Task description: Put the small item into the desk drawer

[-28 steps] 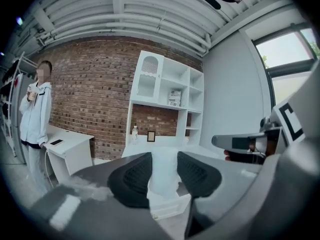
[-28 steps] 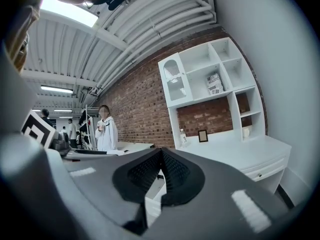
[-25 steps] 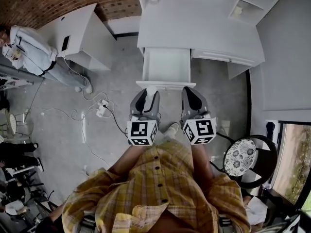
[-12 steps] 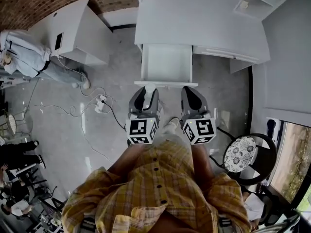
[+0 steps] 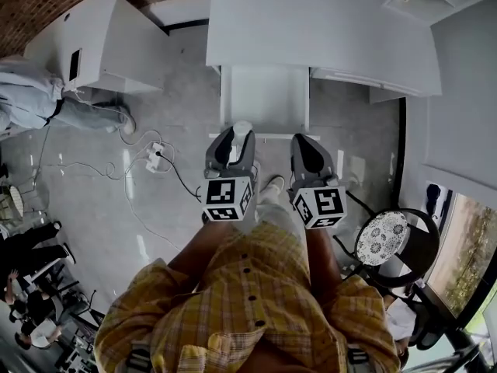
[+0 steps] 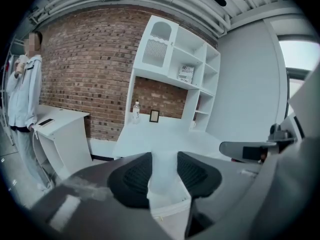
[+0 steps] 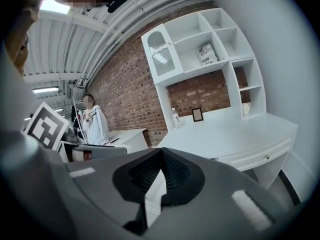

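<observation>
The white desk (image 5: 311,22) has one drawer (image 5: 264,99) pulled open toward me, and its inside looks bare. My left gripper (image 5: 233,134) is shut on a small pale white item (image 5: 241,129), which sits at the drawer's front edge. In the left gripper view the item (image 6: 162,184) fills the gap between the black pads (image 6: 132,176) of that gripper (image 6: 164,169). My right gripper (image 5: 304,142) hangs just right of it, before the drawer front. Its jaws (image 7: 161,156) meet at the tips with nothing between them.
A shut drawer (image 5: 357,80) sits to the right of the open one. A bottle (image 6: 135,111) and a small picture frame (image 6: 154,116) stand at the back of the desk under white shelves (image 6: 175,64). A power strip (image 5: 155,158) lies on the floor to the left, near a side table (image 5: 101,37) and a person (image 5: 31,103). A patterned chair (image 5: 384,243) stands to the right.
Both grippers have moved forward and lower toward the open drawer. The white item has stayed in the left jaws and now overlaps the drawer's front edge.
</observation>
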Demonstrator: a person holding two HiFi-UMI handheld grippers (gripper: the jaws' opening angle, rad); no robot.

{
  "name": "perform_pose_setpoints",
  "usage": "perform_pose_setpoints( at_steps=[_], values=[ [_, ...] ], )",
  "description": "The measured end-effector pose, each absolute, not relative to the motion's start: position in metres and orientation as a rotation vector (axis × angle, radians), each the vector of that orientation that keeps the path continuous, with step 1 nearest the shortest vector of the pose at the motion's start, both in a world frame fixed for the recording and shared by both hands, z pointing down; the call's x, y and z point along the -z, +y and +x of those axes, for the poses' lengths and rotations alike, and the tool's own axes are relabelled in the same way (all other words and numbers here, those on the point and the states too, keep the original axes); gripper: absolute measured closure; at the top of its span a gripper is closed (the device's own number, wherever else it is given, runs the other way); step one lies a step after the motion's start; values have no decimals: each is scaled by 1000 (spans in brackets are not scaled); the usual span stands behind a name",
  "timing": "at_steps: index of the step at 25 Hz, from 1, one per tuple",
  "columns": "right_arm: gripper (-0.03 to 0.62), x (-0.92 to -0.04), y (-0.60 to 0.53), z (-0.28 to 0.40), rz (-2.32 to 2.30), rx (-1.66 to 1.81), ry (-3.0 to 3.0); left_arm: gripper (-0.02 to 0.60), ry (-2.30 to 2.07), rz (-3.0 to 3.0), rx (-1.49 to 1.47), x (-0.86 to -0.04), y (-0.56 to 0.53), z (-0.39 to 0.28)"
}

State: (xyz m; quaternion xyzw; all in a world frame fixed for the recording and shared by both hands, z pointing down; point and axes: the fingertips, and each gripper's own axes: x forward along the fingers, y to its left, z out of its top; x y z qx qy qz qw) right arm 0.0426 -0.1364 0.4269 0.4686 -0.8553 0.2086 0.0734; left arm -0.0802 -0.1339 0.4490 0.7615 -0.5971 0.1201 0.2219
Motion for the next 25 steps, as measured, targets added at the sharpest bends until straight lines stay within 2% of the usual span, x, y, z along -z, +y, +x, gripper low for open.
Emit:
perform_pose_setpoints(
  at_steps=[25],
  values=[
    [599, -534, -209, 38, 1424, -757, -2384, 413, -1416, 1833, -528, -630, -249, -84]
  ],
)
